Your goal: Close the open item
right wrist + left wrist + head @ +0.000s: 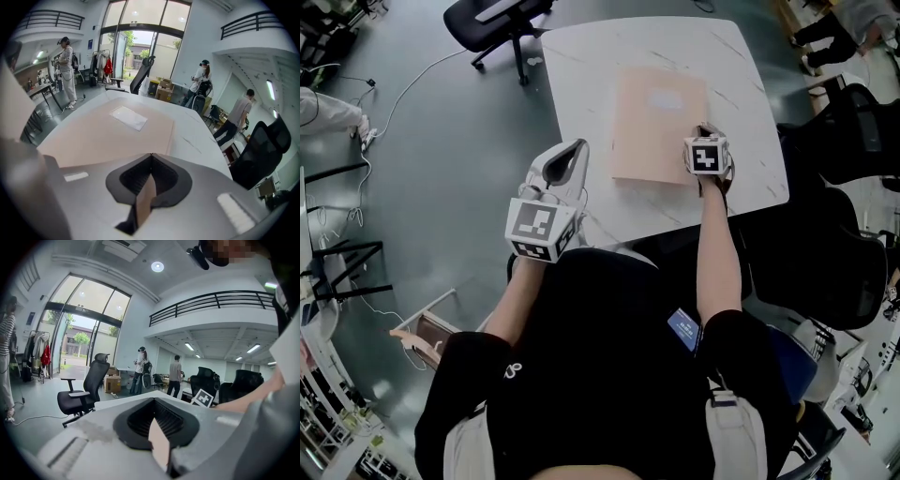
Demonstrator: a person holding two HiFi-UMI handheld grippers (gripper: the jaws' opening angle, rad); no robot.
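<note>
Site: open-plan office hall, double height | Overhead: mezzanine railing (211,302), recessed ceiling light (157,266) | Front: tall glass entrance (79,329) | Furniture: black office chair (86,390), white marble-look counter (581,75) | Floor: grey, loose cable (422,77) | Also: cardboard boxes (112,383), coat rack (41,352).

head: steeply down | left: outward, room | right: low along table (197,136) | shared: table

free: table (581,94) left of folder (656,122) | obstacle: chair (830,253) right
</note>
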